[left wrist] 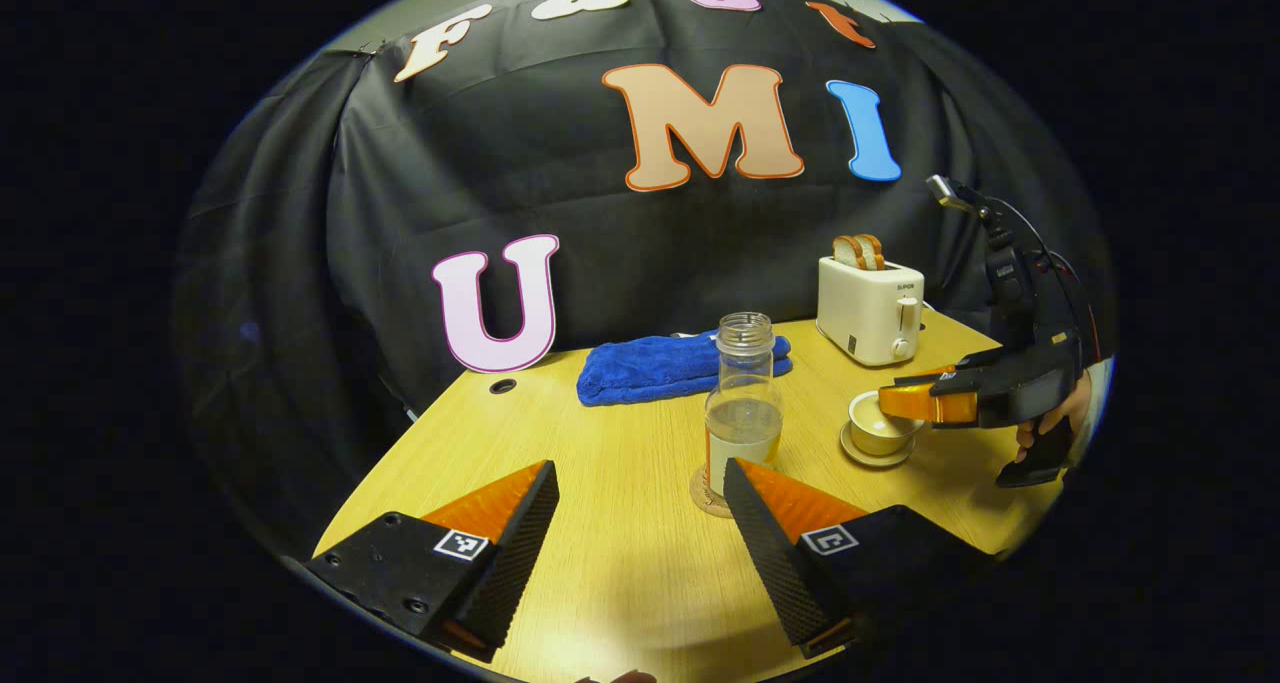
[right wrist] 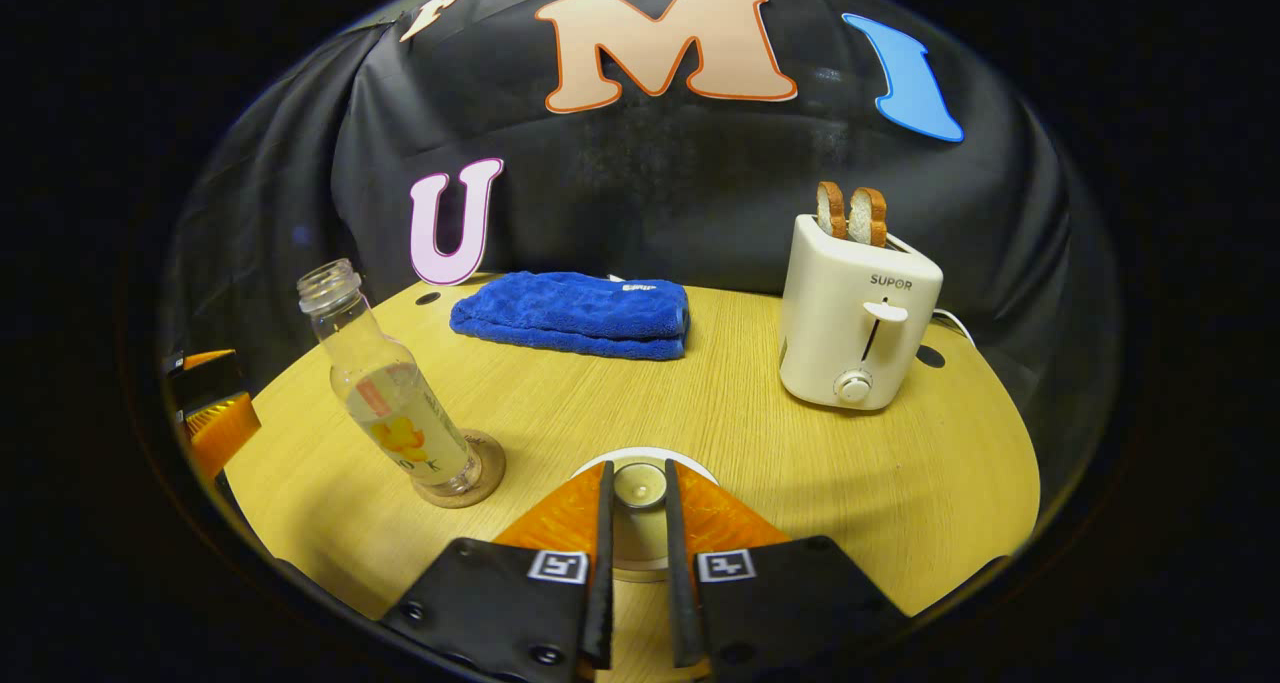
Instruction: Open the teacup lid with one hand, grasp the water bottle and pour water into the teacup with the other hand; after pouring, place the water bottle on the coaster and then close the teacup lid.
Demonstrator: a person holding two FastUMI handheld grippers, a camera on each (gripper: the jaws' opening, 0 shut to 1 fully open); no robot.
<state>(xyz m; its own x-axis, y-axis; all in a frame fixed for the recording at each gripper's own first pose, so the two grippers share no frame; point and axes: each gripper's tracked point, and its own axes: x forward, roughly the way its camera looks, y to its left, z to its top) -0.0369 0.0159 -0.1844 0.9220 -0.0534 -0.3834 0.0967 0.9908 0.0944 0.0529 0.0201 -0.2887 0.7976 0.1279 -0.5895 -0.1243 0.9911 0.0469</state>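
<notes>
blue towel [right wrist: 575,315], cream toaster [right wrist: 858,308], yellow wood-grain table [right wrist: 900,503], orange-black tongs [left wrist: 640,538]

The clear water bottle [left wrist: 743,393] stands upright and uncapped, partly filled, on a round cork coaster [left wrist: 706,495] near the middle of the table. At three o'clock from it in the left gripper view sits the beige teacup [left wrist: 880,425] on its saucer [left wrist: 873,456], with the lid [right wrist: 640,484] on, its small knob up.

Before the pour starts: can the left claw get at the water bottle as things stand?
Probably yes. The left claw is open, with the water bottle upright on its coaster just ahead by the right-hand finger, and bare table between.
</notes>
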